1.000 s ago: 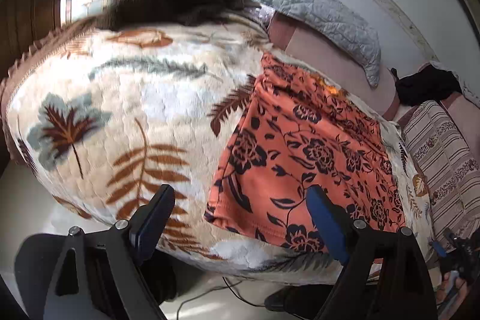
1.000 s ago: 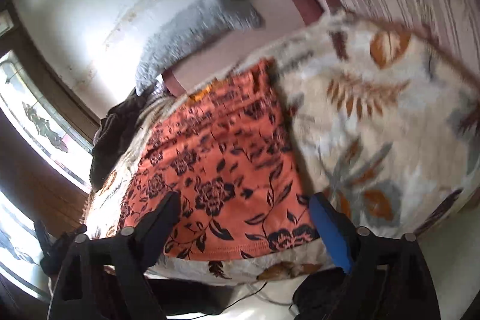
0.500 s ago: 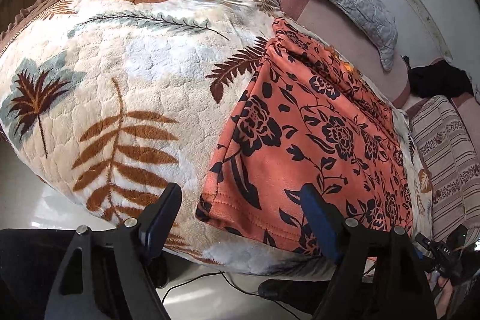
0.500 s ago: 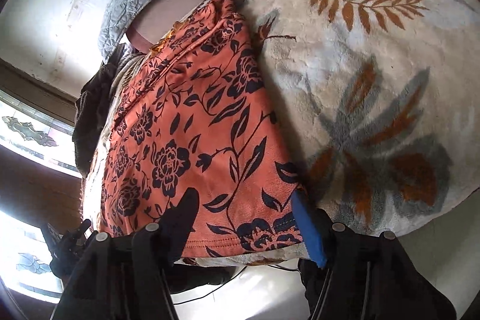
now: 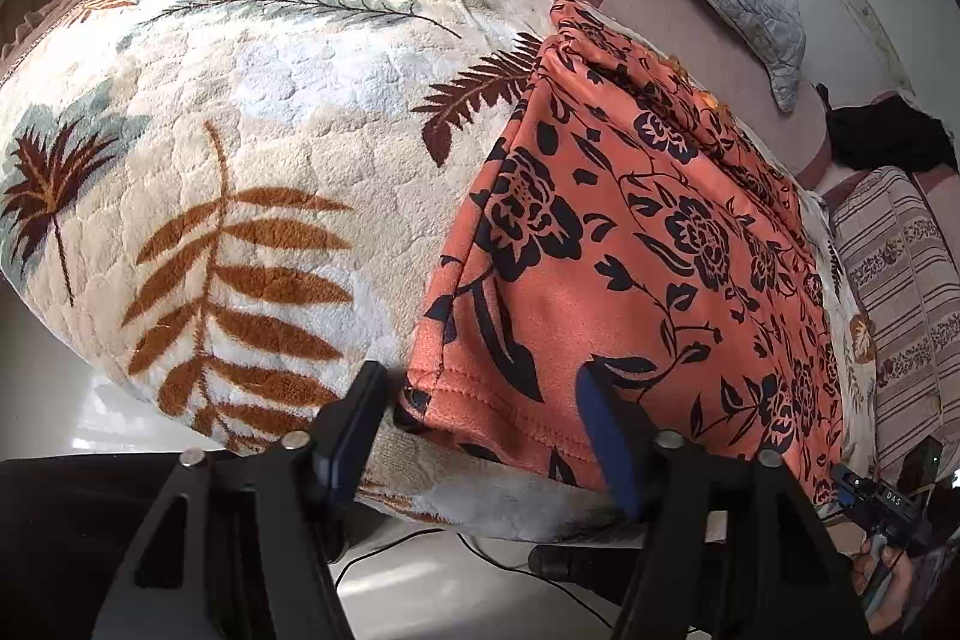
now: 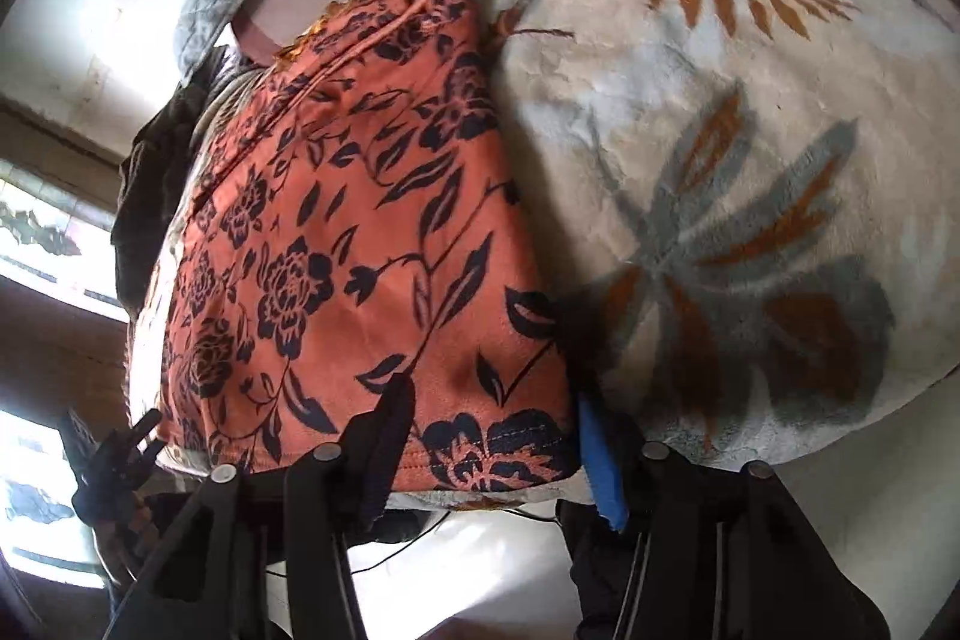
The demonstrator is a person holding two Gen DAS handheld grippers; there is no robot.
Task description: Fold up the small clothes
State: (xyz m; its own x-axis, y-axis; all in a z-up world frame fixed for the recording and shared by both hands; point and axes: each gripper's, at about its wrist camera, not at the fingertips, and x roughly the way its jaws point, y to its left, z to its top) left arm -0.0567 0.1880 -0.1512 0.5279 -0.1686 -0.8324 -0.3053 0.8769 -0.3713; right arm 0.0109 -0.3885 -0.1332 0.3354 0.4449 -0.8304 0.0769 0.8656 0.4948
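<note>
At the blanket [image 5: 252, 148] edge, left gripper [image 5: 480, 418] straddles the garment's [image 5: 630, 244] near-left hem corner, fingers apart. Right gripper [image 6: 495, 436] straddles the near-right corner, fingers apart.

The garment [image 5: 648, 244] was orange with black flowers. The blanket [image 5: 270, 148] was cream, patterned with rust and grey leaves.

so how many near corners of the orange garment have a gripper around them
2. The left gripper straddles the near left corner of the orange floral garment, and the right gripper straddles its near right corner, both open. The far corners are free.
</note>
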